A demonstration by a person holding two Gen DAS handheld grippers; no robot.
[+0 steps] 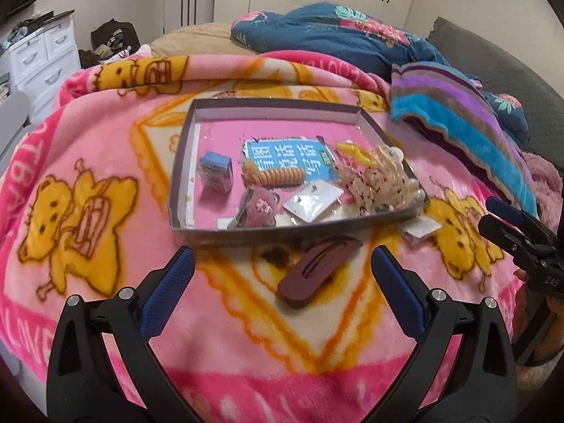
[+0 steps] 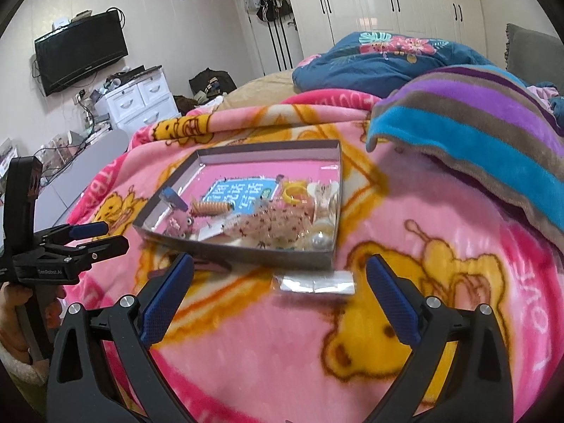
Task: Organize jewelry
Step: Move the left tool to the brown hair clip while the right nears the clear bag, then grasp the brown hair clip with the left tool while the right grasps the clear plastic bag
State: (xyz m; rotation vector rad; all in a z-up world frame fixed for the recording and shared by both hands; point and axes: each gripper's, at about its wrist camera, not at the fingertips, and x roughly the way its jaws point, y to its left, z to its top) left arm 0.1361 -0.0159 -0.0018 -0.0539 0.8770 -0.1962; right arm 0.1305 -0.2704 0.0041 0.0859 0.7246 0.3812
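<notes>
A shallow grey tray (image 1: 183, 162) with a pink floor sits on the pink bear blanket. It holds a small blue box (image 1: 215, 171), an orange spiral hair tie (image 1: 278, 176), a pink plush clip (image 1: 261, 209), a yellow clip (image 1: 356, 153), a clear earring packet (image 1: 312, 201) and a heap of pearl jewelry (image 1: 380, 179). A brown hair clip (image 1: 317, 271) lies on the blanket in front of the tray, between the open fingers of my left gripper (image 1: 282, 264). My right gripper (image 2: 280, 264) is open over a clear plastic packet (image 2: 313, 283) beside the tray (image 2: 246, 253).
A striped purple and blue blanket (image 2: 476, 130) is heaped right of the tray, with a dark floral quilt (image 1: 335, 35) behind. White drawers (image 2: 141, 100) and a wall TV (image 2: 81, 51) stand off the bed's left. Each gripper shows in the other's view: right (image 1: 493, 216), left (image 2: 95, 236).
</notes>
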